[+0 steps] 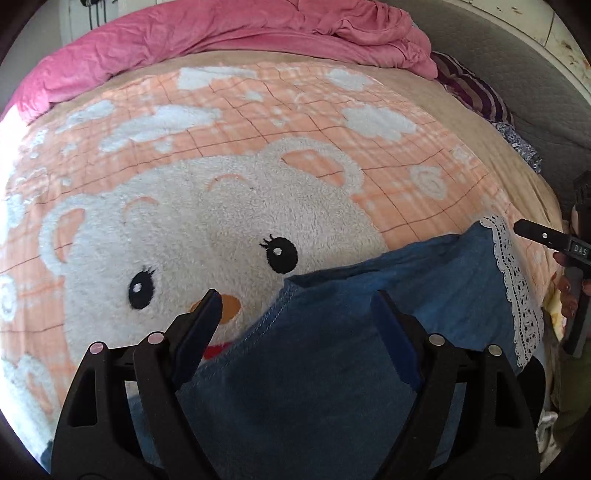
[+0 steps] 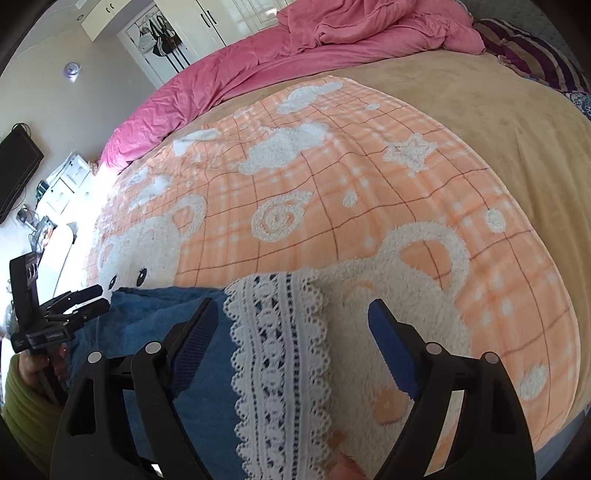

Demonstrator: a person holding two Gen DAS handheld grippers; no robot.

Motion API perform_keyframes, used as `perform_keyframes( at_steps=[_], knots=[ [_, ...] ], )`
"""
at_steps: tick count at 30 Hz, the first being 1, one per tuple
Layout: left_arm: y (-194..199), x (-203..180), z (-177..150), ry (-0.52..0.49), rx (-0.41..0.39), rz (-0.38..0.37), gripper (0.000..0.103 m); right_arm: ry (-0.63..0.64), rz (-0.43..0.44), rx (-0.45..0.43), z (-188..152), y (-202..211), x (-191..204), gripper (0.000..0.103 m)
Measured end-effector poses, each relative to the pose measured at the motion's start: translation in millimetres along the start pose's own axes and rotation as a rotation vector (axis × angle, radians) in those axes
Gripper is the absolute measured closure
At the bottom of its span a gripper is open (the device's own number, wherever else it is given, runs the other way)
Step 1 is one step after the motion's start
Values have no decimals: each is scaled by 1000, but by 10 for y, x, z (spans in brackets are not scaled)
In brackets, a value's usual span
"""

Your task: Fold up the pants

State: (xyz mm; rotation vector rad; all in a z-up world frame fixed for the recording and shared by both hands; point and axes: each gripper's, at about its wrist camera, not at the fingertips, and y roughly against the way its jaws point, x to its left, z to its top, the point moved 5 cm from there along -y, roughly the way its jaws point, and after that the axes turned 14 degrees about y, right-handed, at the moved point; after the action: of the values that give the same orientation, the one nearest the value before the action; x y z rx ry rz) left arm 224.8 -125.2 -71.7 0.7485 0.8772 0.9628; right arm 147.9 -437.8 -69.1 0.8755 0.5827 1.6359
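Blue denim pants [image 1: 332, 350] with a white lace hem [image 1: 517, 295] lie folded on the bear-pattern blanket [image 1: 184, 221]. My left gripper [image 1: 295, 306] is open, its jaws wide apart above the stitched edge of the pants. In the right wrist view the pants [image 2: 207, 387] lie at the lower left, and the lace hem [image 2: 280, 369] runs down between the jaws. My right gripper [image 2: 291, 314] is open over the lace hem. Each gripper shows in the other's view: the right one [image 1: 532, 230] at the far right, the left one [image 2: 88, 299] at the far left.
A crumpled pink duvet [image 2: 332, 40] lies along the far side of the bed. A purple striped cloth [image 1: 476, 92] sits at the far right corner. A wardrobe [image 2: 177, 22], a dark screen [image 2: 14, 166] and a cluttered shelf stand beyond the bed's left side.
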Motion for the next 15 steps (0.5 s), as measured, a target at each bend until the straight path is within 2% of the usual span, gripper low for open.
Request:
perform_keyframes(
  at_steps=[4, 7, 11, 12, 13, 14, 15],
  knots=[
    [-183, 36, 25, 10, 50, -52, 28, -37, 45, 17, 40, -131, -67, 21],
    [-314, 18, -2, 57, 93, -123, 28, -38, 60, 27, 59, -224, -61, 21],
    [-366, -112, -45, 50, 99, -152, 28, -37, 68, 46, 42, -312, -25, 21],
    [-369, -137, -51, 53, 99, -159, 32, -30, 70, 49, 32, -326, -8, 21],
    [-382, -148, -55, 54, 103, -153, 46, -23, 71, 51, 23, -337, 7, 21],
    [-386, -150, -53, 52, 99, -137, 55, -20, 69, 56, 13, -344, 13, 21],
    [-378, -145, -44, 54, 91, -128, 76, -19, 69, 58, 8, -345, 14, 21]
  ],
)
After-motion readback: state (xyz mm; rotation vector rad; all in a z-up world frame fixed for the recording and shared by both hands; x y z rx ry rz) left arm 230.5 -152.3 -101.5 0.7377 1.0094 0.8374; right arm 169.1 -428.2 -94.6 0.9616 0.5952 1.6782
